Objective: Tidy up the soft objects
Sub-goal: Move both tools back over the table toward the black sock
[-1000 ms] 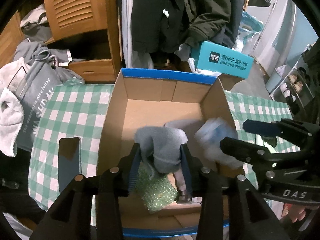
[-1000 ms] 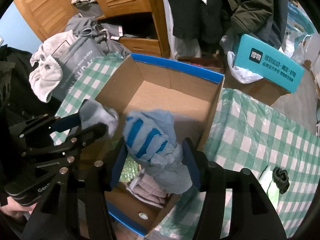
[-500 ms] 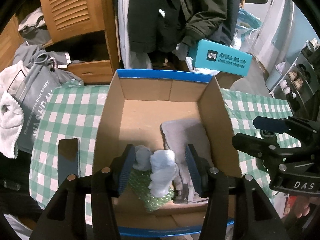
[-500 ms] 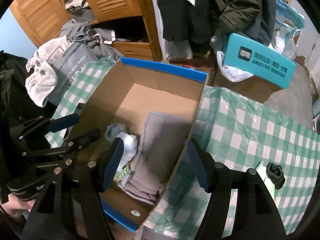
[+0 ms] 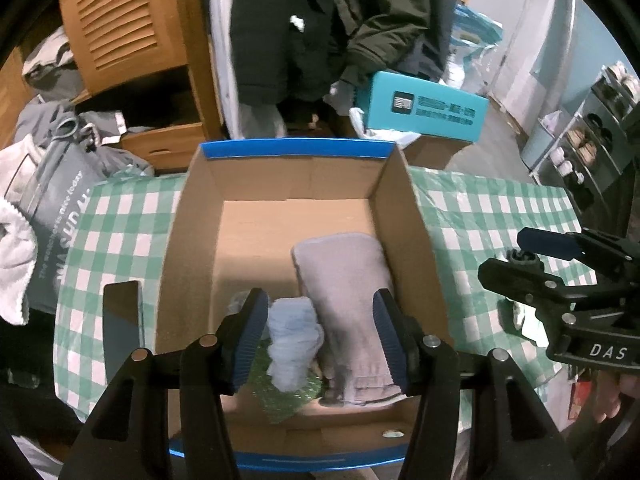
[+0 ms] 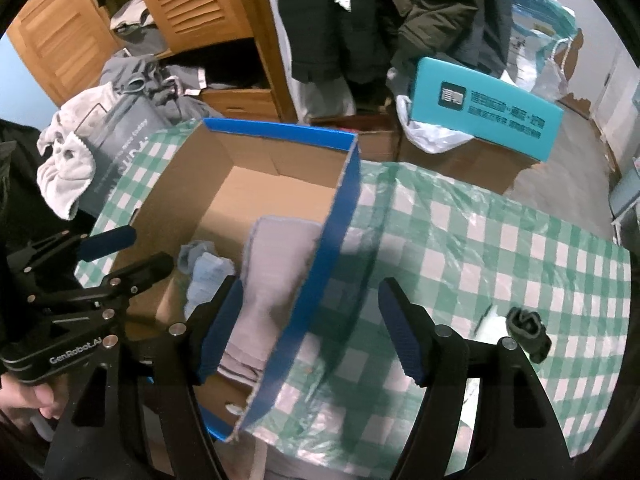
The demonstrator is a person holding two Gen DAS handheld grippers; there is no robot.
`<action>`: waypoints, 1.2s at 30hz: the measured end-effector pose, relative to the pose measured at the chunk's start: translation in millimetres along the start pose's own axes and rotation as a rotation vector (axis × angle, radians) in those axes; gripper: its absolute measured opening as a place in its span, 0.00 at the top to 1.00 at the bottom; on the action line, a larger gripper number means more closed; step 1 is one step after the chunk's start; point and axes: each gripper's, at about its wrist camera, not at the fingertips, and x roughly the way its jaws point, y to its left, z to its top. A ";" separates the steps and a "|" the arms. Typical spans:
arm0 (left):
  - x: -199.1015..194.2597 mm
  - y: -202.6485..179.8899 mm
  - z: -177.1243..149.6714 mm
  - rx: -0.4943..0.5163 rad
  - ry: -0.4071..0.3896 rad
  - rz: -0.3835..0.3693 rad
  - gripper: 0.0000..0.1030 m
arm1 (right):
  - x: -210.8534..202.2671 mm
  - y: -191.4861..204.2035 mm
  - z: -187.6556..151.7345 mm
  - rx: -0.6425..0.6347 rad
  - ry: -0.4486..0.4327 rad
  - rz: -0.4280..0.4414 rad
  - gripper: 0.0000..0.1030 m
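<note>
Nearest, the left gripper (image 5: 318,336) hangs over the near end of the box (image 5: 296,148), its jaws spread and just opened wider, pinching nothing. Between its blue pads (image 5: 251,338), but lower down on the box floor, lie a pale blue sock bundle (image 5: 294,338) and a folded grey cloth (image 5: 346,300); the pads touch neither. Under the bundle a green sparkly piece (image 5: 280,394) pokes out, mostly covered, so what it is stays unclear. Just left of the bundle a second bluish-grey scrap (image 5: 238,300) is half hidden by the left finger.

The right gripper (image 6: 310,334) has its jaws wide, also just opened further, and empty. They straddle the box's blue right wall (image 6: 320,280): one finger over the grey cloth inside, the other over the green check tablecloth (image 6: 480,248) outside. The wall and cloth here are smeared with motion blur. To the right of this gripper a small dark knotted thing (image 6: 526,330) lies on the tablecloth beside something pale and blurred that I cannot identify.

Farther off, beyond the box, a teal carton (image 6: 486,108) sits on brown boxes, dark coats (image 5: 340,20) hang cut off at the top, and a wooden louvred cabinet (image 5: 128,28) stands left with grey clothes (image 6: 148,84) heaped by it.
</note>
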 end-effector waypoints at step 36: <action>31.3 -107.4 5.3 0.142 0.091 -0.061 0.46 | -31.3 -129.8 -49.7 0.173 -0.017 -0.099 0.31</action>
